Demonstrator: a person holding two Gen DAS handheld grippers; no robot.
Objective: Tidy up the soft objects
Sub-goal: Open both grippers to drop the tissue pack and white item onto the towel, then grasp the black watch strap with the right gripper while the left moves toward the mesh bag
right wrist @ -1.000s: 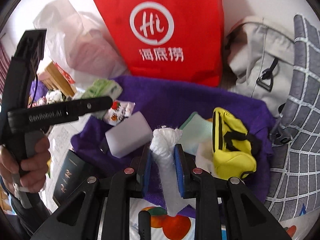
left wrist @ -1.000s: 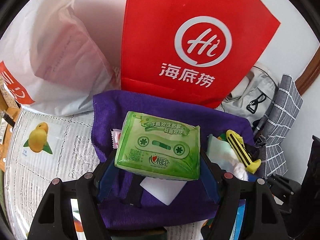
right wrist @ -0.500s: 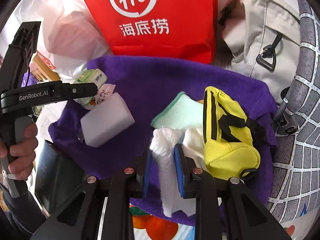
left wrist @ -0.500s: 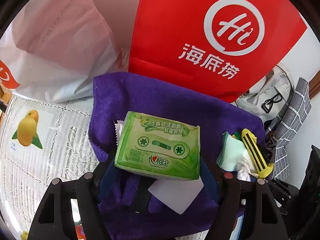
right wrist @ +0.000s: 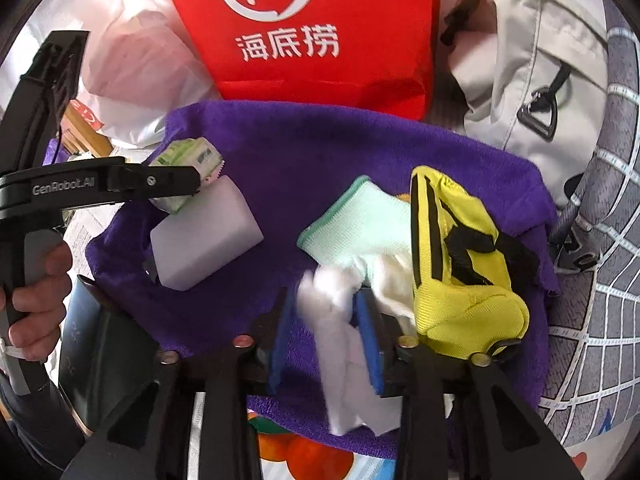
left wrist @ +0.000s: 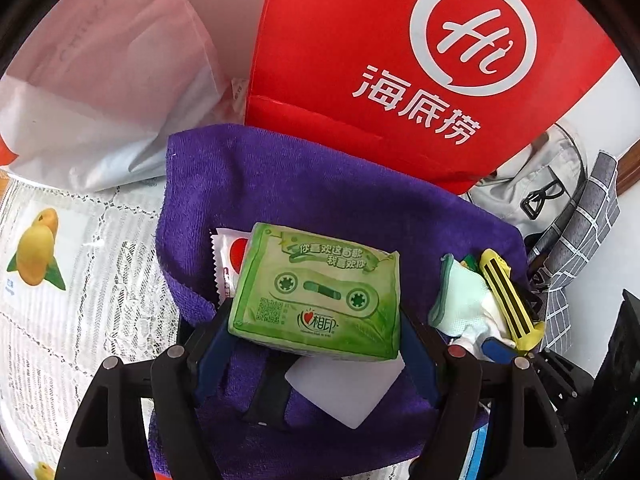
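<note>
Opening at the bottom centre of the right wrist view, the right tongs (right wrist: 326, 320) are freeing a white tissue wad (right wrist: 336, 344) that lies lengthwise between the pads, over the purple towel (right wrist: 320, 152). The left tongs (left wrist: 316, 340) clasp the green tissue pack (left wrist: 320, 296) crosswise, low in their frame, above the same towel.

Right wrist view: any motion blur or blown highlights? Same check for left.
Right wrist view: the white cloth between the opening fingers is smeared, its top edge soft; the purple towel and yellow pouch stay sharp. Left wrist view: no blur, the print on the green tissue pack is legible; the white plastic bag looks washed out. Both show heavy fisheye bending and dark corners.
</note>
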